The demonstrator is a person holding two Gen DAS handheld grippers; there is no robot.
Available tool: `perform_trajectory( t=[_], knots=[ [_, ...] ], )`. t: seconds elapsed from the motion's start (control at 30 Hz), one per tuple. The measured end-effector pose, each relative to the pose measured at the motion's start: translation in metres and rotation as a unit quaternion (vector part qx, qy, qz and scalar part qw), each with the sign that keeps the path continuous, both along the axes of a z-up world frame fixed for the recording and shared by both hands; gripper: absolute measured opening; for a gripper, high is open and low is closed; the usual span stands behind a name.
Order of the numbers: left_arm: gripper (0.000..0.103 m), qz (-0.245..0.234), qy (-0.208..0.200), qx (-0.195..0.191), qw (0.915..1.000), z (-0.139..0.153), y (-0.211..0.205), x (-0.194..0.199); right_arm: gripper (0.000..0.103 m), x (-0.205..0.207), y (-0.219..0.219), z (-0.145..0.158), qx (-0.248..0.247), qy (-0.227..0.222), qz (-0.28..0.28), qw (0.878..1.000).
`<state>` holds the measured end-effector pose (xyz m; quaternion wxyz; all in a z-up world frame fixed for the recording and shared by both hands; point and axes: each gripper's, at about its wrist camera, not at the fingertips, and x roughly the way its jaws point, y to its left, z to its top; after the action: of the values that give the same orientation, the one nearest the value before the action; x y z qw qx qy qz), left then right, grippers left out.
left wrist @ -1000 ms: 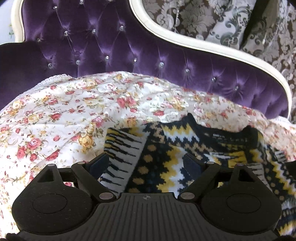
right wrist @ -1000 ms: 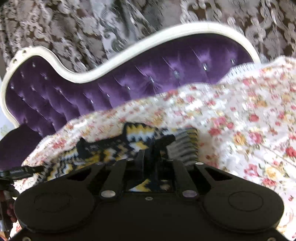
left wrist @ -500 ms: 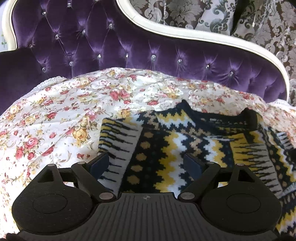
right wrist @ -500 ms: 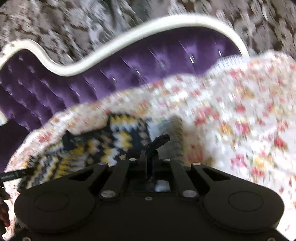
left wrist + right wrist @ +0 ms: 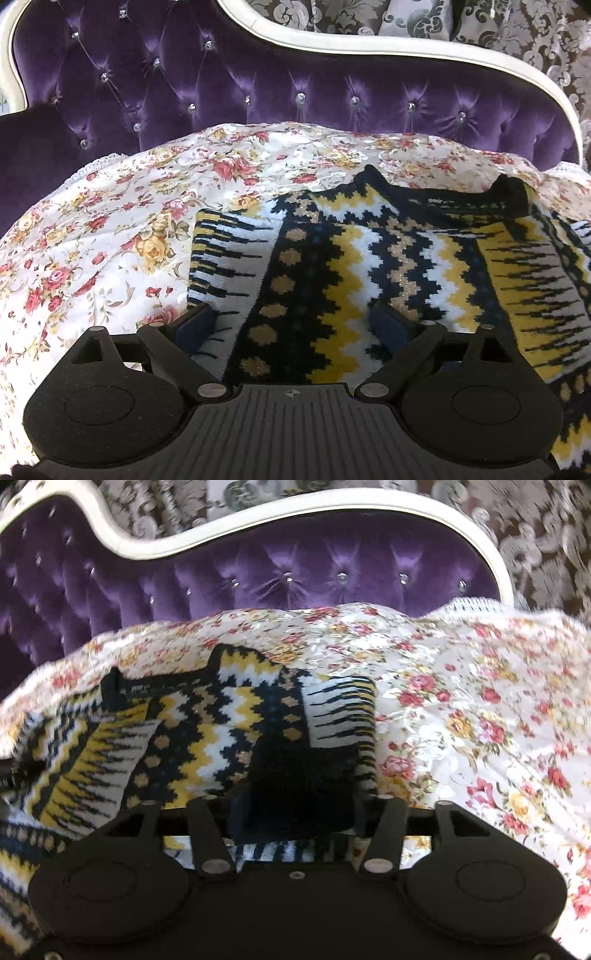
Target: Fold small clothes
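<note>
A small knitted sweater (image 5: 354,266) in black, yellow and white zigzag pattern lies on the floral bedspread (image 5: 110,236), neck toward the headboard. Both sleeves are folded in over its body. My left gripper (image 5: 293,325) is open, hovering just over the sweater's left part, holding nothing. In the right wrist view the sweater (image 5: 207,731) lies left of centre, its folded sleeve with a dark cuff right in front of my right gripper (image 5: 295,812). That gripper is open with the cuff lying between its jaws.
A tufted purple velvet headboard (image 5: 258,85) with a white frame stands behind the bed. Patterned grey curtains (image 5: 406,18) hang beyond it. Floral bedspread (image 5: 480,720) spreads to the right of the sweater.
My right gripper has opened and let go of the sleeve it held, which now lies folded over the sweater. My left gripper has moved a little closer over the sweater.
</note>
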<state>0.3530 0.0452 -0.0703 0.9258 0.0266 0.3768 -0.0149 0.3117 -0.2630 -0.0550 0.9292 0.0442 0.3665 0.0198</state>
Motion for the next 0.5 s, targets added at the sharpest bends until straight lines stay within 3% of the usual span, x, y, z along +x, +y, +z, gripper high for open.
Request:
perform_trajectory(
  t=[0.17,0.3,0.5],
  knots=[
    [0.096,-0.001,0.0,0.001,1.0,-0.001,0.001,0.0,0.08,0.0,0.006,-0.002,-0.013,-0.001,0.005,1.0],
    [0.096,-0.002,0.001,0.0,1.0,-0.001,0.001,0.001,0.084,-0.002,-0.003,0.003,0.017,-0.003,0.002,1.0],
    [0.096,-0.002,0.001,0.001,1.0,-0.001,0.001,0.001,0.086,-0.017,-0.037,0.028,0.08,-0.086,-0.047,0.992]
  ],
)
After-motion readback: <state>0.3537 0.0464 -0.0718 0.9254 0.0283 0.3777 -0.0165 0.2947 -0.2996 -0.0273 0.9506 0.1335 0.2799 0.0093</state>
